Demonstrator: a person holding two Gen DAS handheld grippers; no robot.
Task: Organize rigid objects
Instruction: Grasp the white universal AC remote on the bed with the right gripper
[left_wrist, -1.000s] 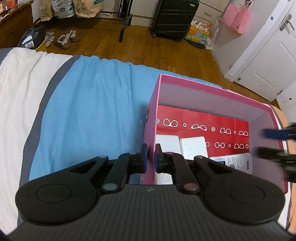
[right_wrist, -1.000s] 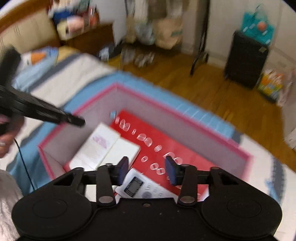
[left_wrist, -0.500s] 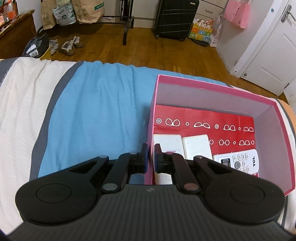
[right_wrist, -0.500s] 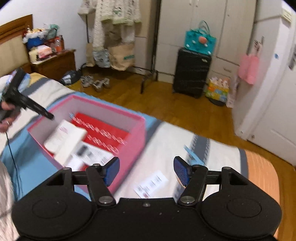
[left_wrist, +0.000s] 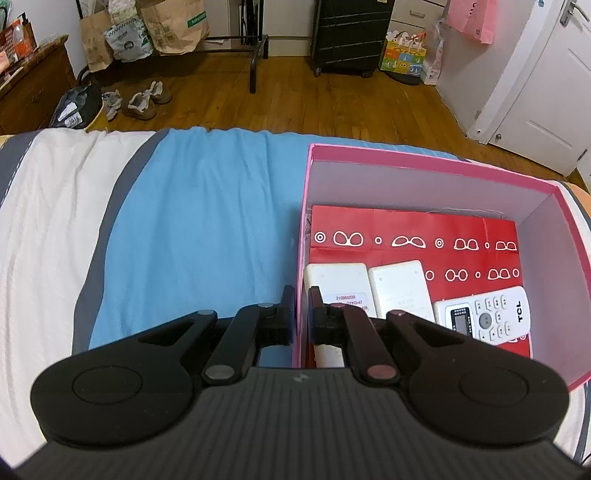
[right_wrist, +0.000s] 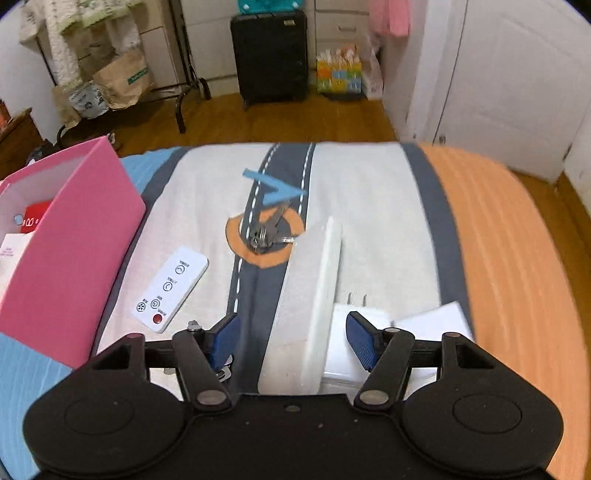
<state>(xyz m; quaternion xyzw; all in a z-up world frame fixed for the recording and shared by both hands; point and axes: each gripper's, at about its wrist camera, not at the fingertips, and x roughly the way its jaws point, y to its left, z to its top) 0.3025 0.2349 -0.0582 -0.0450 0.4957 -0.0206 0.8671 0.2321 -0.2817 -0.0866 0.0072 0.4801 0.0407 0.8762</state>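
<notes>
Two tools doing different jobs: left tool (left_wrist: 302, 308) is staying pinched on the box (left_wrist: 424, 162) wall, while right tool (right_wrist: 291, 338), half-open and empty after narrowing, is swinging from the box toward the remote (right_wrist: 170, 290) on the bed (right_wrist: 369, 192).

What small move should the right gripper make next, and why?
Probably lower the right gripper and close on the long white bar between its open jaws: it lies on the striped bedspread, outside the pink cardboard box that the left gripper clamps.
</notes>
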